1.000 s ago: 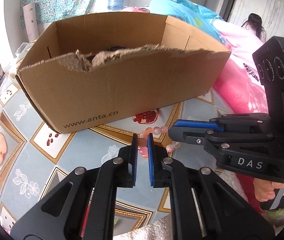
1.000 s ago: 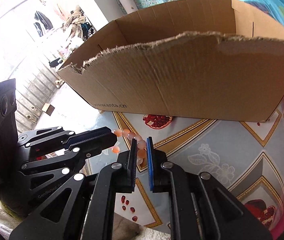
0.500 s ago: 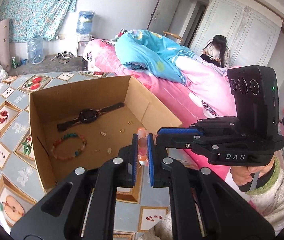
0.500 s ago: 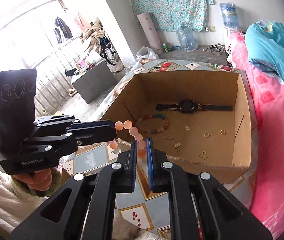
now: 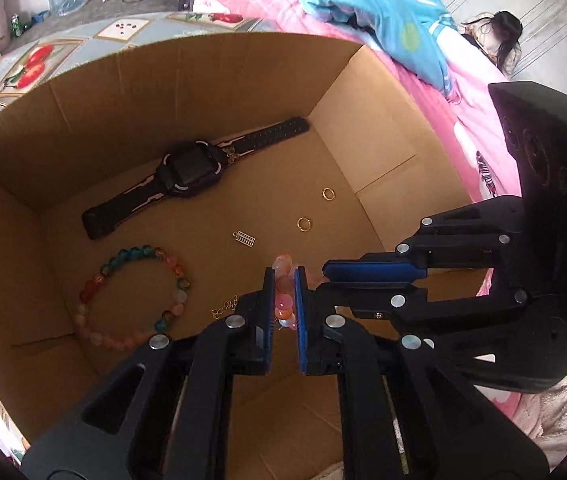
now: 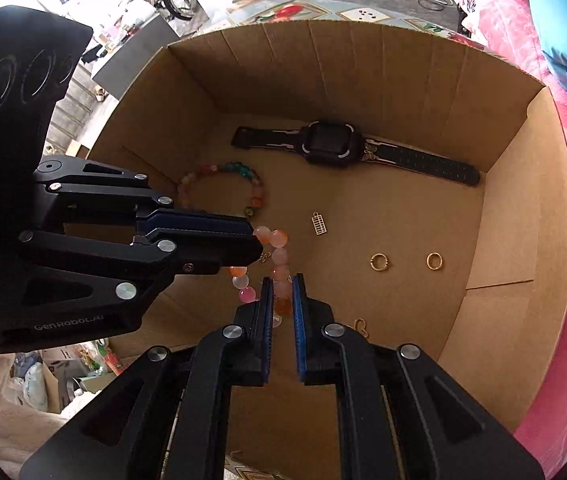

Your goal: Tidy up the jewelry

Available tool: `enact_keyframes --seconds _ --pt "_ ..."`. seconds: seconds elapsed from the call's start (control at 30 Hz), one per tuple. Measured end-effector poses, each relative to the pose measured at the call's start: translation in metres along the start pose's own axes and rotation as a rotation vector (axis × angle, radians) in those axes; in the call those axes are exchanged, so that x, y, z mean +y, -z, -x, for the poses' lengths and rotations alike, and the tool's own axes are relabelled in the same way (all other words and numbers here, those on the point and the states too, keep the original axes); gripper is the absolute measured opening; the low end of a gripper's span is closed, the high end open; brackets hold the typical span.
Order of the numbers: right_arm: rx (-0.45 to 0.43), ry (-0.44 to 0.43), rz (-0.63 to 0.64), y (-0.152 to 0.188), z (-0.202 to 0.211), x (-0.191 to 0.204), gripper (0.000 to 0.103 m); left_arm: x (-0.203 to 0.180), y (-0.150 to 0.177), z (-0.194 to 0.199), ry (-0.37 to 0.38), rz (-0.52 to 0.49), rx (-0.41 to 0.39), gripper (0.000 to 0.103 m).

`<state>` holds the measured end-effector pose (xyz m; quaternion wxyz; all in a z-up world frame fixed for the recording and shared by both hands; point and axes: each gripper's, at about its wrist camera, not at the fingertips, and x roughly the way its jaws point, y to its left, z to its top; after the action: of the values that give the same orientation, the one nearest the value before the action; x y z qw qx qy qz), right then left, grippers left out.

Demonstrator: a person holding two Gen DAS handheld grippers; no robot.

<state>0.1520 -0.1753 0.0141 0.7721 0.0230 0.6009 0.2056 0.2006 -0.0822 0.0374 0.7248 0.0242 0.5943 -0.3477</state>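
A pink and orange bead bracelet [image 5: 284,294] [image 6: 279,258] hangs over the inside of the open cardboard box [image 5: 59,128] [image 6: 523,200], held from both sides. My left gripper [image 5: 284,280] is shut on one part of it, and my right gripper [image 6: 282,286] is shut on another part. In the left wrist view the right gripper [image 5: 325,276] reaches in from the right; in the right wrist view the left gripper [image 6: 257,238] comes in from the left. On the box floor lie a black watch [image 5: 191,170] [image 6: 329,146], a multicoloured bead bracelet [image 5: 131,296] [image 6: 223,184], two gold rings [image 5: 304,223] [image 6: 379,261], a small charm [image 5: 244,237] [image 6: 319,224] and a gold chain [image 5: 223,307] [image 6: 360,326].
The box stands on a table with a fruit-patterned cloth [image 5: 31,64]. To the right is a bed with pink and blue bedding [image 5: 383,20], and a person [image 5: 503,36] sits beyond it. Furniture and clutter fill the room to the left [image 6: 143,12].
Both grippers have carried the pink bracelet up from the table in front of the box, over its torn front wall, and now tilt down over the box's inside.
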Motion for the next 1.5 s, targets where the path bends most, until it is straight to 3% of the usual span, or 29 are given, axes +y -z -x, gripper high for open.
enact_keyframes --seconds 0.2,0.33,0.5,0.6,0.63,0.67,0.8,0.87,0.9,0.97,1.1,1.17,1.2,1.27,1.33,1.5 --pt "0.093 0.046 -0.004 -0.002 -0.006 -0.010 0.010 0.001 -0.009 -0.019 0.026 0.037 0.080 0.009" --pt "0.089 0.080 -0.010 0.002 -0.001 -0.014 0.010 0.000 -0.010 -0.021 0.050 0.056 0.071 0.009" --pt "0.010 0.053 -0.040 0.010 0.020 -0.019 0.011 -0.004 -0.001 0.012 0.035 0.047 -0.038 0.009" --pt "-0.124 0.054 -0.040 0.023 0.056 -0.014 0.013 -0.011 0.017 0.058 -0.002 0.008 -0.181 0.009" --pt "-0.185 0.066 -0.042 0.029 0.072 -0.012 0.021 -0.014 0.026 0.077 -0.018 -0.006 -0.236 0.010" --pt "-0.243 0.076 -0.041 0.036 0.086 -0.009 0.032 -0.015 0.037 0.096 -0.040 -0.019 -0.295 0.014" --pt "-0.453 0.164 -0.070 0.068 0.131 -0.001 0.047 -0.011 0.087 0.160 -0.189 -0.002 -0.530 0.042" --pt "-0.501 0.202 -0.100 0.080 0.137 -0.006 0.057 0.001 0.111 0.178 -0.242 0.050 -0.589 0.064" --pt "-0.509 0.230 -0.124 0.083 0.135 -0.010 0.059 0.009 0.122 0.182 -0.250 0.089 -0.601 0.069" --pt "-0.490 0.247 -0.184 0.086 0.125 -0.024 0.059 0.028 0.136 0.181 -0.241 0.164 -0.592 0.071" --pt "-0.408 0.211 -0.299 0.086 0.093 -0.052 0.059 0.063 0.147 0.148 -0.189 0.280 -0.476 0.071" --pt "-0.365 0.209 -0.341 0.087 0.076 -0.063 0.059 0.068 0.146 0.130 -0.152 0.302 -0.448 0.071" --pt "-0.339 0.177 -0.356 0.086 0.068 -0.067 0.059 0.067 0.145 0.119 -0.123 0.301 -0.436 0.071" --pt "-0.303 0.074 -0.390 0.086 0.052 -0.066 0.049 0.070 0.143 0.104 -0.068 0.325 -0.402 0.071" --pt "-0.310 0.107 -0.390 0.089 0.052 -0.057 0.048 0.072 0.142 0.095 -0.018 0.334 -0.387 0.071" --pt "-0.319 0.080 -0.402 0.100 0.056 -0.049 0.048 0.074 0.146 0.095 -0.046 0.347 -0.400 0.072"
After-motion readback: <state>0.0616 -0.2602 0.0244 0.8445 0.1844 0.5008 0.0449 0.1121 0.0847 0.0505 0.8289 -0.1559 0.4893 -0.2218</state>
